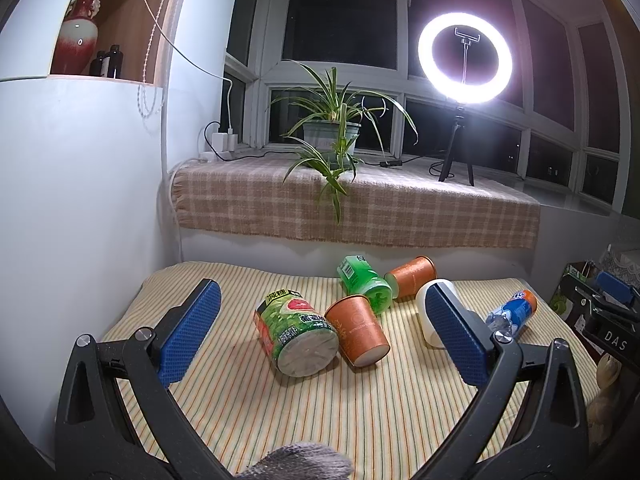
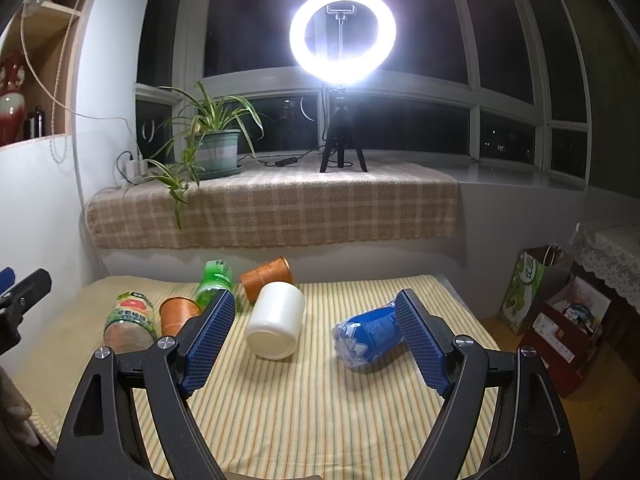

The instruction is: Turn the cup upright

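Several cups lie on their sides on the striped table (image 1: 320, 408). Left wrist view: a green labelled cup (image 1: 296, 334), an orange paper cup (image 1: 358, 330) touching it, a green clear cup (image 1: 362, 282), a second orange cup (image 1: 412, 276), a white cup (image 1: 426, 316) partly hidden behind my right pad, and a blue cup (image 1: 514, 312). My left gripper (image 1: 320, 300) is open, above the table, short of the cups. My right gripper (image 2: 316, 304) is open, with the white cup (image 2: 276, 324) and blue cup (image 2: 370, 338) lying between its fingers' lines.
A checked cloth covers the window ledge (image 1: 360, 208) behind the table, with a potted plant (image 1: 332, 132) and a lit ring light on a tripod (image 1: 464, 60). A white wall (image 1: 80, 200) stands left. Bags and boxes (image 2: 560, 308) sit on the floor at right.
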The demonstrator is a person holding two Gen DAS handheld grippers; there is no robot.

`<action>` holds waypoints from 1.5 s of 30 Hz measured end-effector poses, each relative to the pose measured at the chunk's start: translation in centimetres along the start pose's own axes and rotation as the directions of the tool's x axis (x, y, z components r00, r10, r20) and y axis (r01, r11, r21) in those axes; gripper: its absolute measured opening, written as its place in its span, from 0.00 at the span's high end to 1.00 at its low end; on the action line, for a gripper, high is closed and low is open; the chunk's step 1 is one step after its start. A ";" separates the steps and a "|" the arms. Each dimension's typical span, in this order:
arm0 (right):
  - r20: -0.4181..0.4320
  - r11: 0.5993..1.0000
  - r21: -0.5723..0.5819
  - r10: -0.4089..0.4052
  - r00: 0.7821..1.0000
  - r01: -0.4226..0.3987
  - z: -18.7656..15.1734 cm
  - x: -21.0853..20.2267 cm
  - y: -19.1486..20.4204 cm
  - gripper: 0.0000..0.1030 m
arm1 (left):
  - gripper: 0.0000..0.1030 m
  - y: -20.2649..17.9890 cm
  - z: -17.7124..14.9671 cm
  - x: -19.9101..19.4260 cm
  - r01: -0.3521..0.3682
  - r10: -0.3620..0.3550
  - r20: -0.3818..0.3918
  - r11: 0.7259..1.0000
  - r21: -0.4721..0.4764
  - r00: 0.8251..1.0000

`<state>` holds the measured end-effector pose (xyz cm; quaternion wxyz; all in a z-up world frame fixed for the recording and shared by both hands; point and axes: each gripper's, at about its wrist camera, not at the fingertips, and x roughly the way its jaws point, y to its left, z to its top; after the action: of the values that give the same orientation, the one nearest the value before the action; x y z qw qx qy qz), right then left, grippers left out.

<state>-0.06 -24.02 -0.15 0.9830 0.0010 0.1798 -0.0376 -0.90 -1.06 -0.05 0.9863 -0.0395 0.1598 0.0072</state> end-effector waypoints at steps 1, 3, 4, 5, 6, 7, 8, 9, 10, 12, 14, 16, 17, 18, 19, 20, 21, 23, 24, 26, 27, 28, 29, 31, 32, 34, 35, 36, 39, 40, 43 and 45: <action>0.004 1.000 -0.004 -0.005 1.000 0.005 -0.1 0.0 0.1 0.20 | 0.00 0.5 0.1 0.4 -0.001 0.001 0.001 1.000 -0.001 1.000; 0.009 1.000 -0.010 -0.012 1.000 0.012 0.0 0.0 0.2 0.20 | 0.00 0.3 0.0 0.3 -0.001 0.001 0.001 1.000 -0.003 1.000; 0.012 1.000 -0.014 -0.015 1.000 0.015 0.1 0.0 0.2 0.20 | 0.00 0.2 0.0 0.2 -0.001 0.001 0.000 1.000 -0.003 1.000; 0.014 1.000 -0.017 -0.019 1.000 0.019 0.1 0.0 0.2 0.20 | 0.00 0.1 -0.1 0.2 -0.001 0.001 -0.001 1.000 -0.004 1.000; 0.016 1.000 -0.020 -0.022 1.000 0.023 0.1 0.0 0.2 0.20 | 0.00 0.0 -0.2 0.1 -0.001 0.001 -0.002 1.000 -0.004 1.000; 0.017 0.999 -0.023 -0.024 1.000 0.025 0.1 0.0 0.3 0.20 | 0.00 -0.1 -0.2 0.0 -0.001 0.001 -0.004 1.000 -0.004 1.000; 0.018 0.999 -0.025 -0.026 1.000 0.026 0.1 0.0 0.3 0.20 | 0.00 -0.2 -0.3 -0.1 -0.001 0.000 -0.005 1.000 -0.004 1.000; 0.018 0.999 -0.026 -0.027 0.999 0.028 0.1 0.0 0.3 0.20 | 0.00 -0.3 -0.4 -0.2 0.000 0.000 -0.006 1.000 -0.003 1.000; 0.019 0.999 -0.027 -0.029 0.999 0.029 0.1 0.1 0.4 0.20 | 0.00 -0.4 -0.4 -0.3 0.000 0.000 -0.007 1.000 -0.003 1.000; 0.019 0.999 -0.027 -0.031 0.999 0.031 0.1 0.1 0.4 0.20 | 0.00 0.7 0.1 0.5 0.001 -0.001 -0.002 1.000 -0.001 1.000; 0.020 0.999 -0.027 -0.033 0.999 0.034 0.1 0.1 0.4 0.20 | 0.00 0.6 0.0 0.3 0.000 0.000 -0.003 1.000 -0.001 1.000; 0.020 0.999 -0.027 -0.033 0.999 0.033 0.1 0.1 0.4 0.20 | 0.00 0.5 -0.1 0.0 0.000 0.000 -0.003 1.000 -0.001 1.000; 0.020 0.999 -0.027 -0.033 0.999 0.034 0.1 0.1 0.4 0.20 | 0.00 0.5 -0.2 -0.2 0.000 0.000 -0.003 1.000 -0.002 1.000; 0.020 0.999 -0.027 -0.034 0.999 0.034 0.1 0.1 0.4 0.20 | 0.00 0.7 0.0 0.4 0.000 0.000 -0.002 1.000 -0.001 1.000; 0.021 0.999 -0.027 -0.033 0.999 0.034 0.1 0.1 0.4 0.20 | 0.00 0.7 0.1 0.6 0.000 0.000 -0.003 1.000 -0.001 1.000; 0.021 0.999 -0.027 -0.033 0.999 0.034 0.1 0.1 0.4 0.20 | 0.00 0.7 0.1 0.6 0.000 0.000 -0.004 1.000 -0.001 1.000; 0.019 0.999 -0.028 -0.032 0.999 0.033 0.1 0.2 0.4 0.20 | 0.00 0.7 0.1 0.6 0.000 0.000 -0.004 1.000 -0.001 1.000; 0.018 0.999 -0.030 -0.031 0.999 0.032 0.0 0.2 0.5 0.20 | 0.00 0.7 0.1 0.6 0.000 0.000 -0.004 1.000 0.000 1.000; 0.017 0.999 -0.030 -0.031 0.999 0.031 0.0 0.2 0.5 0.20 | 0.00 0.7 0.1 0.6 0.000 0.000 -0.004 1.000 0.000 1.000; 0.016 0.999 -0.032 -0.029 0.999 0.029 0.0 0.2 0.6 0.20 | 0.00 0.7 0.1 0.6 0.000 0.000 -0.004 1.000 -0.002 1.000; 0.016 0.999 -0.032 -0.028 0.999 0.029 0.0 0.3 0.6 0.20 | 0.00 0.7 0.1 0.6 -0.001 0.001 -0.005 1.000 -0.002 1.000; 0.016 0.999 -0.032 -0.030 0.999 0.030 0.0 0.3 0.6 0.20 | 0.00 0.7 0.1 0.6 -0.001 0.001 -0.005 1.000 -0.001 1.000; 0.016 0.999 -0.032 -0.029 0.999 0.030 0.0 0.3 0.6 0.20 | 0.00 0.7 0.1 0.6 0.000 0.000 -0.005 1.000 -0.001 1.000; 0.016 0.999 -0.032 -0.029 0.999 0.030 0.0 0.3 0.6 0.20 | 0.00 0.7 0.1 0.6 0.000 0.000 -0.006 1.000 -0.001 1.000; 0.015 0.999 -0.033 -0.029 0.999 0.030 -0.1 0.3 0.6 0.20 | 0.00 0.7 0.1 0.5 0.000 0.000 -0.007 1.000 -0.002 1.000; 0.014 0.999 -0.035 -0.028 1.000 0.029 0.0 0.3 0.7 0.20 | 0.00 0.9 -0.2 0.6 0.000 0.000 -0.008 1.000 -0.002 1.000; 0.013 0.999 -0.036 -0.028 1.000 0.028 0.0 0.3 0.8 0.20 | 0.00 0.9 -0.1 0.6 -0.001 0.001 -0.008 1.000 -0.002 1.000; 0.012 0.999 -0.038 -0.027 1.000 0.028 0.0 0.3 0.8 0.20 | 0.00 0.9 -0.1 0.6 -0.001 0.001 -0.008 1.000 -0.001 1.000; 0.011 0.999 -0.041 -0.026 1.000 0.026 0.1 0.5 1.0 0.20 | 0.00 1.0 -0.2 0.6 -0.002 0.002 -0.008 1.000 -0.002 1.000; 0.010 0.999 -0.042 -0.024 1.000 0.025 0.1 0.5 1.0 0.20 | 0.00 0.9 -0.3 0.7 -0.002 0.002 -0.009 1.000 -0.002 1.000; 0.012 0.999 -0.044 -0.022 1.000 0.023 0.1 0.5 1.2 0.20 | 0.00 1.0 -0.5 0.7 -0.002 0.002 -0.009 1.000 -0.003 1.000; 0.012 0.999 -0.047 -0.022 1.000 0.022 0.1 0.6 1.3 0.20 | 0.00 1.0 -0.5 0.7 -0.002 0.002 -0.010 1.000 -0.002 1.000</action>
<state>0.62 -22.81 -0.31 0.9833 -0.0241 0.1750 -0.0442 -0.43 -0.10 -0.82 0.9854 -0.0406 0.1650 0.0081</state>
